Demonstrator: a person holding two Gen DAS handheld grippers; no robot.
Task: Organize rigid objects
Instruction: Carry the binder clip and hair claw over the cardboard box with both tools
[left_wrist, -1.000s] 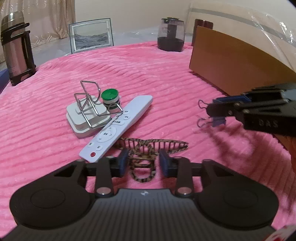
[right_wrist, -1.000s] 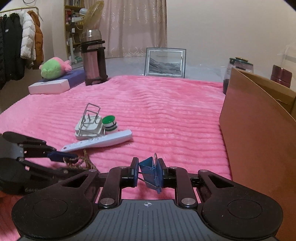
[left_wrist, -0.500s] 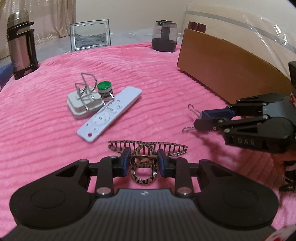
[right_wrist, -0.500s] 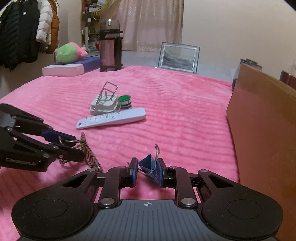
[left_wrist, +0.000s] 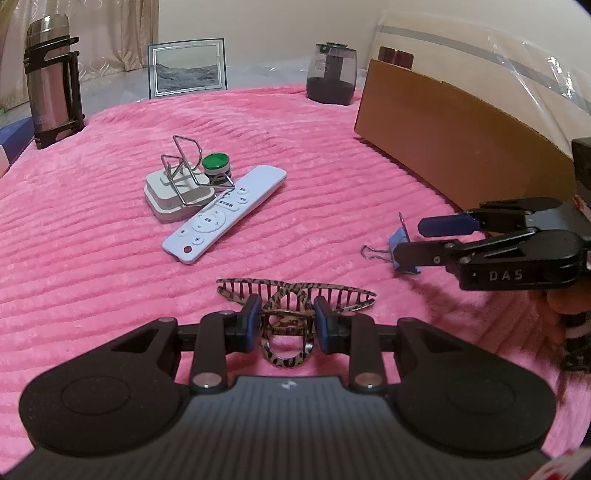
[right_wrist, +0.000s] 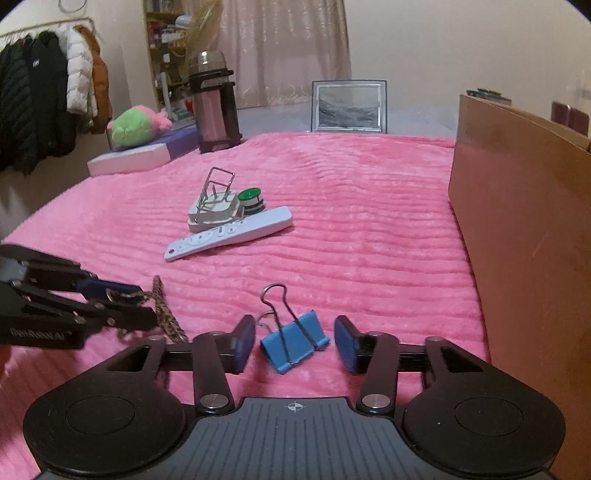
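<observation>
My left gripper (left_wrist: 284, 319) had its fingers clamped on the leopard hair claw (left_wrist: 295, 295); my right gripper's (right_wrist: 294, 341) fingers were opening around the blue binder clip (right_wrist: 295, 341) on the pink blanket (right_wrist: 369, 240).

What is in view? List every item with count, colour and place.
binder clip: 1, blue, on the blanket between the opening right tool's pads, untouched
hair claw: 1, leopard print, clamped in left tool
remote: 1, white, mid-blanket
white box: 1, beside remote
wire stand: 1, silver, on the box
green-capped jar: 1, behind remote
cardboard box: 1, brown, right
flask: 1, far left
picture frame: 1, far edge
dark jar: 1, far edge
left tool: shut
right tool: open
</observation>
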